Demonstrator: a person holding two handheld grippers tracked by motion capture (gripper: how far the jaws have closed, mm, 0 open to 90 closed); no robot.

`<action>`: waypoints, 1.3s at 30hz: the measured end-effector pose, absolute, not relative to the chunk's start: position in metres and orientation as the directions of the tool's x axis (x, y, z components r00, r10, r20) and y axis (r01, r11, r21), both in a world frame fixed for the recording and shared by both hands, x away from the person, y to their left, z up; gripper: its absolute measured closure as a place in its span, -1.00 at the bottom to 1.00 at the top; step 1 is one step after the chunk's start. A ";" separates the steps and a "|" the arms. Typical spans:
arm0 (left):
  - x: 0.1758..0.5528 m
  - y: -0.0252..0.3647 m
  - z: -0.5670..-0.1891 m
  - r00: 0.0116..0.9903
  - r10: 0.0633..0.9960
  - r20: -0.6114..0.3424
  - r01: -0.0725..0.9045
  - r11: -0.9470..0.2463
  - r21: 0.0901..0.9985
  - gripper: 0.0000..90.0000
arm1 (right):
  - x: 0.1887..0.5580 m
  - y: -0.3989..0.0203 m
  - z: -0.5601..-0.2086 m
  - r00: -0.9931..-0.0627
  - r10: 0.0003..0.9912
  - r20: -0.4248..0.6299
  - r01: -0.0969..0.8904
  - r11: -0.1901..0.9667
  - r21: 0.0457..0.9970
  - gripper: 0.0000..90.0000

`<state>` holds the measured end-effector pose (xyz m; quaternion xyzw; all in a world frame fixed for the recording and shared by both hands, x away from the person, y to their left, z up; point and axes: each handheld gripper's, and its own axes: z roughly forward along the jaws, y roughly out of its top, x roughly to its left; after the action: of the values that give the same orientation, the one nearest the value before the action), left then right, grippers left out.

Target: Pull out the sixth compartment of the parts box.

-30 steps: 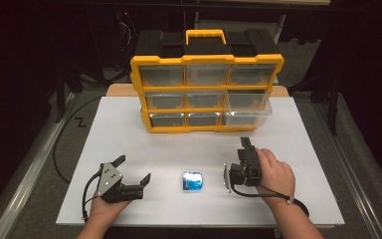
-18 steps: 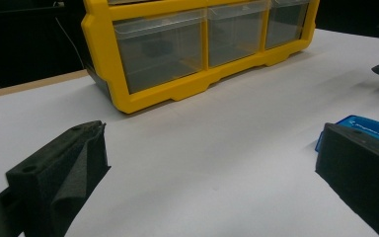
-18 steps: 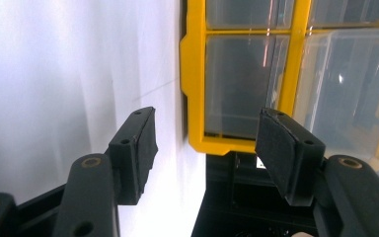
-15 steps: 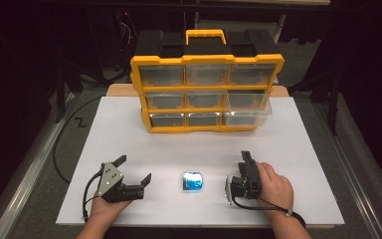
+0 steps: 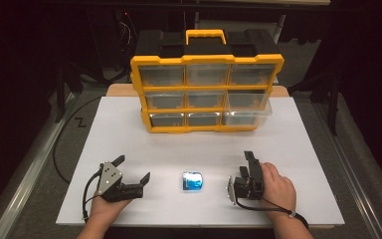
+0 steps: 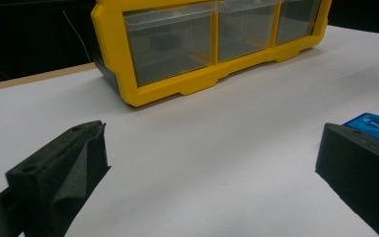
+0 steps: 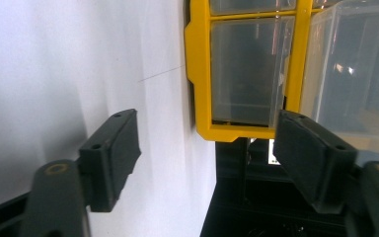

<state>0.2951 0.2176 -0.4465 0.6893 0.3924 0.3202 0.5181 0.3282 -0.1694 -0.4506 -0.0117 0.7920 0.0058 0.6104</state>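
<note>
Lower beside blue packet (image 5: 192, 181): right gripper (image 5: 247, 162), jaws wider.

Glossy blue packet (image 5: 192, 181); matt white table (image 5: 129, 144); yellow plastic organizer (image 5: 206, 94) with clear drawers.

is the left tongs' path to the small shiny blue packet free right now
Probably yes: the left tongs rest open on the white table, with bare tabletop between them and the small shiny blue packet.
</note>
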 end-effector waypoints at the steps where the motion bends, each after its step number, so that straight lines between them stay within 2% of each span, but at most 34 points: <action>1: 0.295 0.218 -0.447 0.485 0.874 0.033 0.212 -0.154 0.965 -0.99 | 0.327 -0.169 -0.451 -0.253 0.009 -0.967 -0.024 1.000 0.015 -0.50; 2: 0.295 0.218 -0.447 0.485 0.874 0.033 0.212 -0.154 0.965 -0.99 | 0.327 -0.169 -0.451 -0.253 0.009 -0.967 -0.024 1.000 0.015 -0.50; 3: 0.295 0.218 -0.447 0.485 0.874 0.033 0.213 -0.155 0.965 -0.99 | 0.327 -0.168 -0.450 -0.251 -0.002 -0.968 -0.034 0.999 0.007 -0.62; 6: 0.295 0.218 -0.447 0.486 0.874 0.032 0.213 -0.154 0.965 -0.99 | 0.327 -0.167 -0.450 -0.255 0.001 -0.967 -0.029 1.000 0.009 -0.69; 7: 0.295 0.218 -0.447 0.485 0.874 0.032 0.213 -0.154 0.965 -0.99 | 0.326 -0.167 -0.451 -0.257 -0.005 -0.966 -0.037 0.999 0.005 -0.81; 10: 0.295 0.218 -0.447 0.486 0.873 0.032 0.213 -0.153 0.965 -0.99 | 0.327 -0.167 -0.451 -0.258 -0.011 -0.966 -0.047 0.999 0.002 -0.89; 11: 0.294 0.218 -0.447 0.486 0.873 0.032 0.211 -0.153 0.965 -0.99 | 0.327 -0.167 -0.452 -0.257 -0.011 -0.966 -0.051 0.999 0.002 -0.98; 16: 0.295 0.218 -0.447 0.487 0.873 0.032 0.212 -0.153 0.965 -0.99 | 0.325 -0.167 -0.447 -0.236 -0.004 -0.972 -0.076 0.997 0.014 -0.98; 19: 0.295 0.218 -0.447 0.486 0.873 0.032 0.212 -0.153 0.965 -0.99 | 0.324 -0.168 -0.447 -0.243 0.041 -0.969 -0.058 0.997 0.057 -0.98; 24: 0.295 0.218 -0.447 0.480 0.877 0.030 0.212 -0.149 0.966 -0.99 | 0.327 -0.170 -0.443 -0.247 0.057 -0.967 -0.047 0.996 0.070 -0.98; 27: 0.295 0.218 -0.447 0.475 0.879 0.033 0.213 -0.152 0.965 -0.99 | 0.327 -0.174 -0.440 -0.260 0.148 -0.954 -0.015 0.987 0.157 -0.98; 28: 0.295 0.218 -0.447 0.475 0.879 0.033 0.213 -0.152 0.965 -0.99 | 0.327 -0.174 -0.440 -0.260 0.148 -0.954 -0.015 0.987 0.157 -0.98; 29: 0.296 0.219 -0.447 0.470 0.882 0.033 0.214 -0.151 0.965 -0.99 | 0.328 -0.177 -0.438 -0.272 0.195 -0.942 -0.007 0.979 0.205 -0.98; 30: 0.296 0.219 -0.447 0.470 0.882 0.033 0.214 -0.151 0.965 -0.99 | 0.328 -0.177 -0.438 -0.272 0.195 -0.942 -0.007 0.979 0.205 -0.98; 31: 0.296 0.219 -0.447 0.468 0.883 0.033 0.214 -0.149 0.965 -0.99 | 0.329 -0.180 -0.437 -0.286 0.242 -0.927 0.011 0.968 0.249 -0.98; 34: 0.297 0.219 -0.447 0.462 0.886 0.031 0.217 -0.147 0.965 -0.99 | 0.330 -0.182 -0.437 -0.298 0.281 -0.912 0.024 0.958 0.287 -0.98; 35: 0.297 0.219 -0.447 0.461 0.887 0.032 0.221 -0.150 0.964 -0.99 | 0.331 -0.185 -0.436 -0.321 0.328 -0.889 0.043 0.942 0.332 -0.98; 39: 0.298 0.219 -0.447 0.453 0.891 0.035 0.220 -0.149 0.964 -0.99 | 0.334 -0.190 -0.436 -0.345 0.403 -0.848 0.080 0.913 0.401 -0.98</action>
<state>0.2978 0.2188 -0.4469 0.6830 0.4067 0.3289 0.5098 0.3341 -0.1901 -0.4362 0.1494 0.8069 0.1463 0.5524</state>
